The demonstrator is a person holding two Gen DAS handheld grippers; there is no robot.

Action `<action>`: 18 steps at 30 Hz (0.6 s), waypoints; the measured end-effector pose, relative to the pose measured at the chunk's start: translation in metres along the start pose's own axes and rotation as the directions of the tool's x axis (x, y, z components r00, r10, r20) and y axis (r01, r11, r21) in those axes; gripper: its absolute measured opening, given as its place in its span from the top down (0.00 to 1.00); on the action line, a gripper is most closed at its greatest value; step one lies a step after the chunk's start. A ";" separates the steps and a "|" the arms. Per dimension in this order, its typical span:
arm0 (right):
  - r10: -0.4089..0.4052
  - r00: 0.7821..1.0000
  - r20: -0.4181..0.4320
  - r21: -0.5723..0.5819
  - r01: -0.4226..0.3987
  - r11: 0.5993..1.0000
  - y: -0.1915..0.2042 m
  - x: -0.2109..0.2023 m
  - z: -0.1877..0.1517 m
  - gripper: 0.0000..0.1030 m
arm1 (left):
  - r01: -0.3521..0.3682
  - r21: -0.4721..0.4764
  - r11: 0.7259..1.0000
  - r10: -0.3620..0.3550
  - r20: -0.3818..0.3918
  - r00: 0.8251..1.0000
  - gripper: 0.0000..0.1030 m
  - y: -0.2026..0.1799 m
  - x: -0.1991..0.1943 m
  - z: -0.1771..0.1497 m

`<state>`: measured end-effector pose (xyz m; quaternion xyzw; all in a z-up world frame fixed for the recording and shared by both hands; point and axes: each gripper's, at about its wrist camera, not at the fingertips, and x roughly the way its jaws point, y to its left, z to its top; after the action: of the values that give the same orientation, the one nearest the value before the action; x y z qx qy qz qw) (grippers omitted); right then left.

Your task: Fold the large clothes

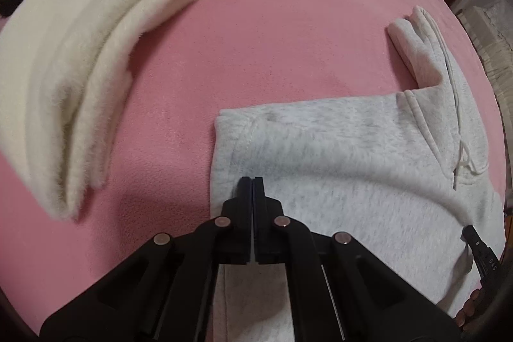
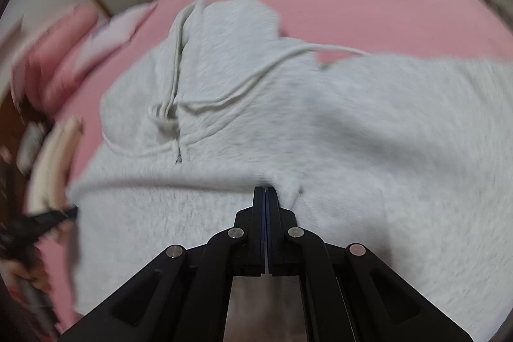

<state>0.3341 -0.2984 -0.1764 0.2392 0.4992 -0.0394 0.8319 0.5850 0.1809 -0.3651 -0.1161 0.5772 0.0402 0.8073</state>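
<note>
Pink bed carries the grey hoodie; both grippers' fingers pressed together and pinching nothing I can see, so the fleece may bunch or the loose drawstring drag.

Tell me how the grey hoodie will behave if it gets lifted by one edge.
The grey hoodie will probably go floppy and sag: it already lies in soft folds and ripples on the pink blanket. Its thick fleecy cloth looks fairly heavy, so the fold may fall open. The loose drawstring will likely dangle and swing.
</note>
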 end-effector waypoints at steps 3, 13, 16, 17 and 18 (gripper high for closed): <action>-0.108 0.994 0.022 -0.059 0.110 0.992 0.004 -0.019 -0.007 1.00 | -0.019 0.042 0.999 0.019 0.002 1.000 1.00 -0.009 -0.003 0.003; -0.055 0.998 0.027 0.211 0.048 0.976 0.077 -0.084 -0.089 0.78 | -0.019 0.071 0.997 0.026 -0.103 0.994 0.98 -0.026 -0.071 -0.069; -0.053 0.998 -0.038 0.262 0.061 0.963 0.076 -0.094 -0.137 0.69 | -0.015 0.118 0.993 0.032 -0.141 0.990 0.98 -0.028 -0.087 -0.107; -0.047 0.998 -0.052 0.277 0.059 0.959 0.071 -0.100 -0.153 0.63 | -0.011 0.138 0.990 0.034 -0.162 0.986 0.98 -0.028 -0.090 -0.122; -0.039 0.997 -0.062 0.285 0.055 0.957 0.075 -0.104 -0.170 0.61 | -0.012 0.156 0.988 0.042 -0.192 0.981 0.97 -0.028 -0.091 -0.136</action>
<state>0.1670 -0.1757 -0.1267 0.3463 0.5167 -0.1244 0.7731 0.4344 0.1286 -0.3170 -0.0489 0.6563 -0.0051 0.7529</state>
